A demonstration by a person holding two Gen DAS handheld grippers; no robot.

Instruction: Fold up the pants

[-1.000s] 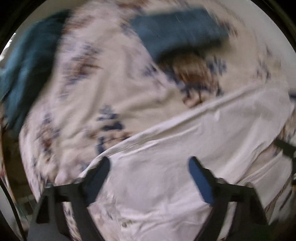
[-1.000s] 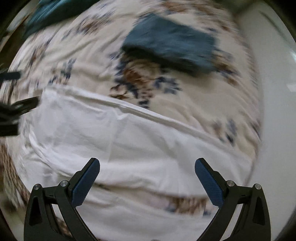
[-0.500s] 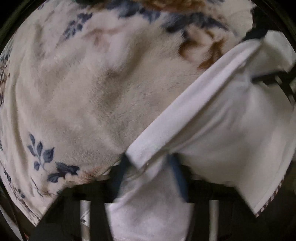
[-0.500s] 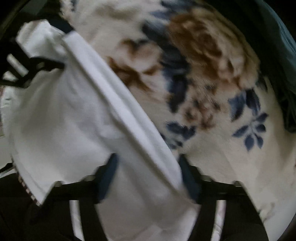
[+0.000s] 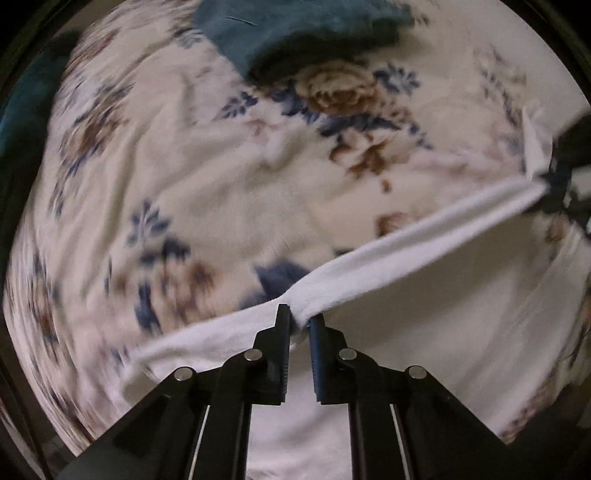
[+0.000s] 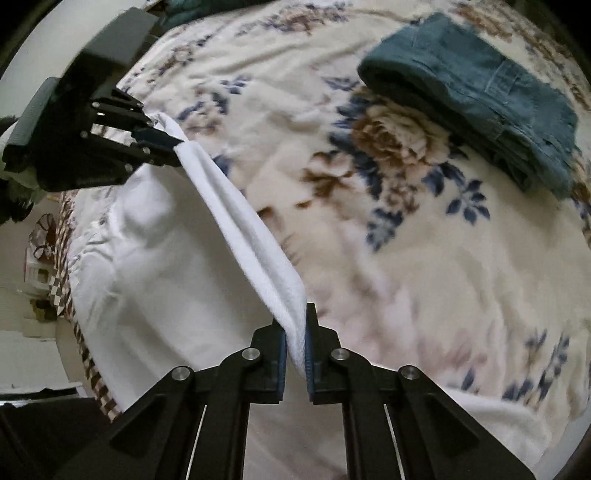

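The white pants (image 5: 424, 314) hang stretched between my two grippers above a floral blanket (image 5: 221, 177). My left gripper (image 5: 298, 325) is shut on the pants' upper edge at one end. My right gripper (image 6: 295, 332) is shut on the same edge at the other end; the pants (image 6: 166, 258) drape down below it. In the right wrist view the left gripper (image 6: 173, 146) shows at upper left, pinching the cloth. In the left wrist view the right gripper (image 5: 550, 181) shows at the right edge.
A folded teal garment (image 6: 480, 99) lies on the blanket (image 6: 406, 258) at the far right; it also shows at the top of the left wrist view (image 5: 295, 33). The bed's edge with a checkered trim (image 6: 70, 295) and a pale floor are at the left.
Both grippers were open above the flat pants, then closed on the upper edge. They have now lifted it, and the edge is pulled taut between them.
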